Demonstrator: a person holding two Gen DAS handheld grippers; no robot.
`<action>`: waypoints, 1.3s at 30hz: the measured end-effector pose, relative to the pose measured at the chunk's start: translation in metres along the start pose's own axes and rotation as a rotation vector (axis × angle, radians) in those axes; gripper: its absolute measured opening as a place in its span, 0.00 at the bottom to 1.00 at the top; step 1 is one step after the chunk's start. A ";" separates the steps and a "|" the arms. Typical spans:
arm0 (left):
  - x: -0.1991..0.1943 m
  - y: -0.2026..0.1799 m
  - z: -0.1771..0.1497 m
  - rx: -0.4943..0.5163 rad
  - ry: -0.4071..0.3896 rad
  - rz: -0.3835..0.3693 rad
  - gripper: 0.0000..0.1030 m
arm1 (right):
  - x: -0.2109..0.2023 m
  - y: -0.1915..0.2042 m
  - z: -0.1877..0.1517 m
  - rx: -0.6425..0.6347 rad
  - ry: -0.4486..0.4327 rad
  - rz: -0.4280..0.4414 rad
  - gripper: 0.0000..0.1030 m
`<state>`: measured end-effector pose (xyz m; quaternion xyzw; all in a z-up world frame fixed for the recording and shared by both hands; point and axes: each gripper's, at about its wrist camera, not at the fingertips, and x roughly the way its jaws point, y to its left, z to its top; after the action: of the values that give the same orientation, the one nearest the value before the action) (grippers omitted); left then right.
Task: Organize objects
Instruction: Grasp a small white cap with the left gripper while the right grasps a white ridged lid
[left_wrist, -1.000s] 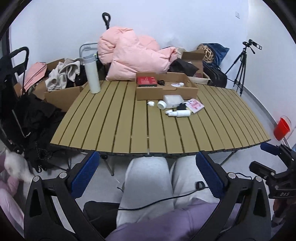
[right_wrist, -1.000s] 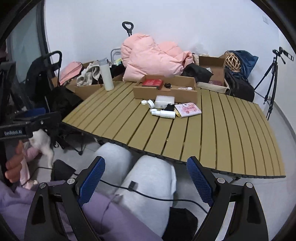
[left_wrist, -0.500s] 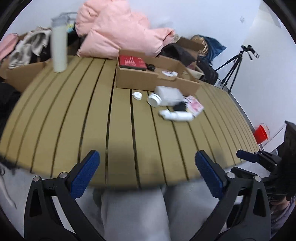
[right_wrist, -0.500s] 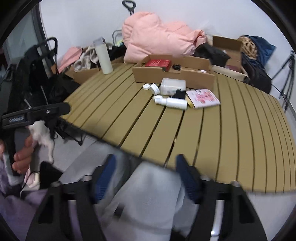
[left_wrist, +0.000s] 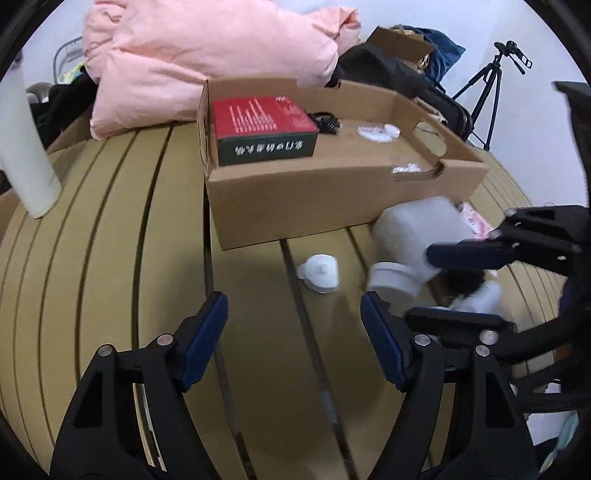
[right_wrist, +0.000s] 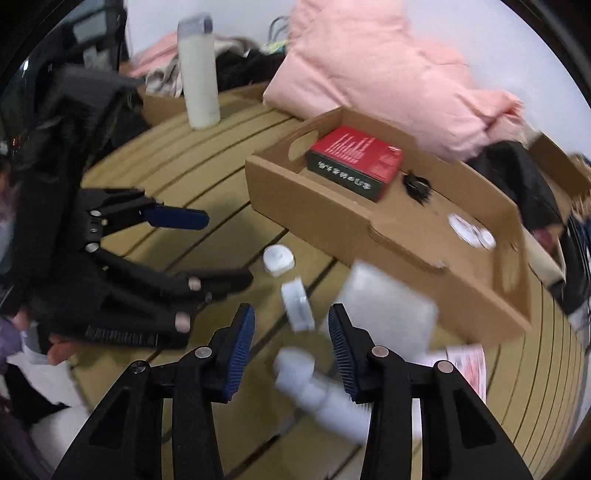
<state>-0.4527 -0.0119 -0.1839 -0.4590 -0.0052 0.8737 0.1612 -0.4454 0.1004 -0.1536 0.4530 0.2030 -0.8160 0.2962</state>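
Observation:
A cardboard tray (left_wrist: 325, 199) (right_wrist: 369, 225) on the slatted table holds a red box (left_wrist: 262, 129) (right_wrist: 356, 160), a black cable and small white pieces. In front of it lie a small white cap (left_wrist: 319, 273) (right_wrist: 277, 260), a white jar on its side (left_wrist: 413, 236) (right_wrist: 384, 314) and a white bottle (right_wrist: 317, 395). My left gripper (left_wrist: 293, 332) is open above the table, just short of the cap. My right gripper (right_wrist: 291, 332) is open over the jar's lid and the bottle; it also shows at the right of the left wrist view (left_wrist: 461, 288).
A tall white flask (left_wrist: 26, 162) (right_wrist: 199, 74) stands at the table's back left. A pink padded jacket (left_wrist: 207, 55) lies behind the tray. A pink leaflet (right_wrist: 469, 365) lies right of the bottle. A tripod (left_wrist: 487, 96) stands at the far right.
Both grippers have moved forward from above the person's lap to low over the table, close to the white items in front of the tray. Both stay open; the right one has narrowed.

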 end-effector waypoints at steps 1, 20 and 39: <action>0.003 0.004 0.000 -0.015 0.006 -0.005 0.68 | 0.008 -0.002 0.000 0.008 0.012 0.017 0.27; -0.020 -0.057 -0.004 0.179 -0.023 0.036 0.21 | -0.096 -0.038 -0.054 0.227 -0.130 0.029 0.09; -0.261 -0.118 -0.116 -0.003 -0.244 -0.002 0.21 | -0.229 0.042 -0.188 0.288 -0.232 0.021 0.09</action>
<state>-0.1894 0.0088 -0.0242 -0.3496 -0.0262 0.9228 0.1595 -0.2064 0.2509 -0.0552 0.3959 0.0438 -0.8802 0.2582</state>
